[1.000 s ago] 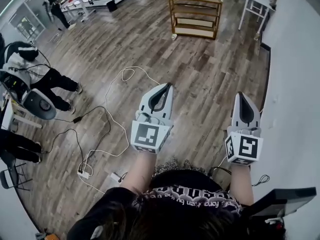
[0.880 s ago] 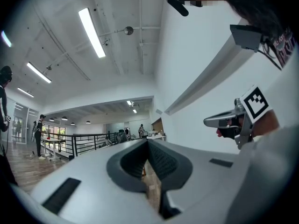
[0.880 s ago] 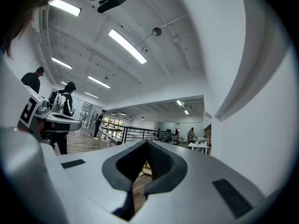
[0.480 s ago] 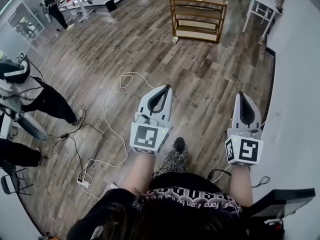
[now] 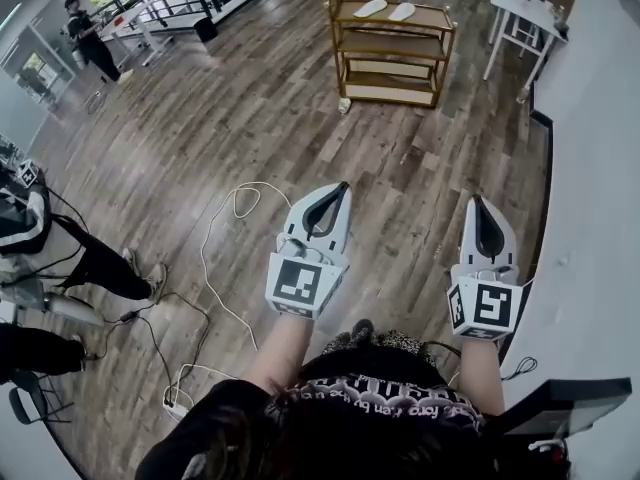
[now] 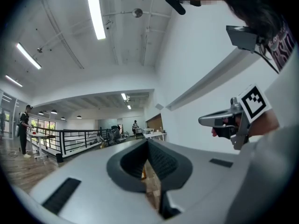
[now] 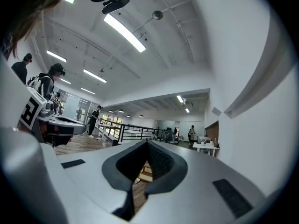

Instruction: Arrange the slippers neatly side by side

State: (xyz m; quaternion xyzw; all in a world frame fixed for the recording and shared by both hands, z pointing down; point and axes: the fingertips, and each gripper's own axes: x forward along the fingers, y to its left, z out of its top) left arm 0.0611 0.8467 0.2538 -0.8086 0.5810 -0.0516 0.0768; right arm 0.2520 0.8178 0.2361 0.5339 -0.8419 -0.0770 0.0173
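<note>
The left claw [image 5: 341, 187] is pressed together with nothing between its pads; its own view shows only floor through the gap behind the tips. The right claw [image 5: 478, 201] is likewise pressed shut and empty. Both are held level in front of the person, well apart from each other and pointing toward the far end of the room. Below them is bare plank floor [image 5: 420, 168], with a white cable [image 5: 213, 230] looping across it to the left of the left claw. Well beyond the claws, at the far side of the floor, stands a wooden shelf rack [image 5: 432, 17] of three tiers. The two pale slippers [image 5: 371, 8] lie on its top tier, near each other but apart, and from here they seem to sit at slightly different angles; they are too small to judge more closely. A small white item [image 5: 343, 106] lies at the rack's near left foot, and I cannot tell what it is. A white desk [image 5: 519, 9] stands to the right of the rack. As I read it, nothing of the task is done yet: neither slipper has been touched, the rack has to be reached first, and the whole of the lining-up is left.
</note>
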